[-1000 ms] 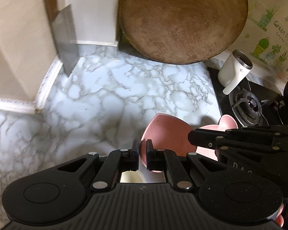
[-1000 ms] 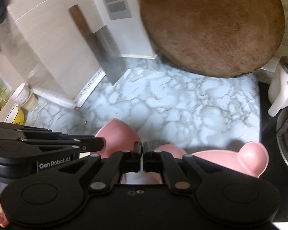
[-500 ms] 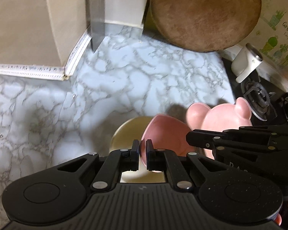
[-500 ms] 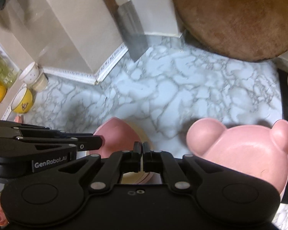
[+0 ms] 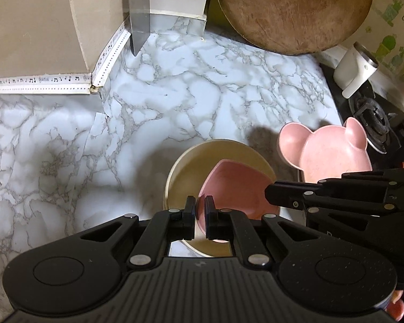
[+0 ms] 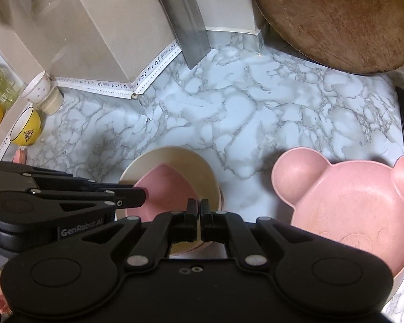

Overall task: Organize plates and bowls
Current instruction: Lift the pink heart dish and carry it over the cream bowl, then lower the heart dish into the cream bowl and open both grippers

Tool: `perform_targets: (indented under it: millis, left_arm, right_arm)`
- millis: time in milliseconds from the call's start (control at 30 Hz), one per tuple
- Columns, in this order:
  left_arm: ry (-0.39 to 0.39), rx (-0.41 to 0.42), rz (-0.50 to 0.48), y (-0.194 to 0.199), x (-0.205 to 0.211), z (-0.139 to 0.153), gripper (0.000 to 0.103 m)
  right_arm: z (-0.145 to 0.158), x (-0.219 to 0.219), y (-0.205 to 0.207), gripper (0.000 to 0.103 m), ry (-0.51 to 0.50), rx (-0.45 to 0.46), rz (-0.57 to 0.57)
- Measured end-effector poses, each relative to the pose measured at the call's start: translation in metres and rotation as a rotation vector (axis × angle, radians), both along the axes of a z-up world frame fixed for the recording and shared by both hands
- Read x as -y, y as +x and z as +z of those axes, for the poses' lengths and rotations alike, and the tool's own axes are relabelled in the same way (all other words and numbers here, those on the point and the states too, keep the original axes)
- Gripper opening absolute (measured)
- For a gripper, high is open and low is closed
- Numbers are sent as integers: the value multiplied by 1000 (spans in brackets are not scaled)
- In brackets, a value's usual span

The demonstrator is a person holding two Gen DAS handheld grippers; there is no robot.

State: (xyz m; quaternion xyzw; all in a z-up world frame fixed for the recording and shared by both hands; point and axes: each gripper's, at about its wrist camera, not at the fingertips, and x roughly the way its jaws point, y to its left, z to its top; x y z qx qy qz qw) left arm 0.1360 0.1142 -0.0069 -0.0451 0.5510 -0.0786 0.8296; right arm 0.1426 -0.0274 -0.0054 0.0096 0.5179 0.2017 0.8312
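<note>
Pink plastic is pinched in the left gripper (image 5: 199,212): its fingers are clamped on the near rim of a small pink bowl (image 5: 235,188), which hangs tilted over the mouth of a wider cream bowl (image 5: 215,156) on the counter. Holding it by the rim leaves the underside free, so I judge it is meant to nest inside the cream bowl. The right gripper (image 6: 198,215) has its fingers drawn almost together on what looks like the cream bowl's near rim, most likely to steady that bowl while the pink one goes in; whether it truly grips is hard to tell, since the rim edge is partly hidden behind the fingers. A hint of another pink dish shows beneath the cream bowl, so this may be a growing stack.

Just to the right sits a pink bear-shaped plate (image 6: 350,202), apart from the bowls and not yet stacked.

Underneath is a white counter with grey marble veining (image 5: 175,94), its covering torn near a wall corner. A cleaver (image 6: 188,35) and a big round wooden board (image 6: 336,18) lean against the back wall. A gas stove (image 5: 374,118) with a white cup (image 5: 355,70) lies to the right, and a yellow mug (image 6: 27,129) and jars stand on the far left.
</note>
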Motion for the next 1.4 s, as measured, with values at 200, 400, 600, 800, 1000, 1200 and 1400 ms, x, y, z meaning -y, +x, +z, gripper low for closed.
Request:
perform_targets:
  millis: [200,400,600,800,1000,1200,1400]
  left_arm:
    - [15,-22,-12,4,0,-7,6]
    - [3,-21,-8,5,-2,-9,6]
    - [2,-9,-6,5,-4,-6,6]
    - [-21,-1,4,3,-8,-3,6]
    - [-28,28,-1,-5,-11,2,6]
    - [-32,68,-10,-14,-14,12,6]
    - [-13,118,-20,-26,-13,22,6]
  right_arm:
    - [-3,-4,0,3,-19,4,10]
    - [-9,-5,2,3,-21,-6,20]
    - [-14,-7,2,4,-32,-16,25]
    - [-14,-9,2,10,-40,-15,39]
    - [-3,-7,-4,22,-25,14,63]
    - [9,-5,-12,31,-12,53,79]
    - [23,-1,-21,39,-1,106,92]
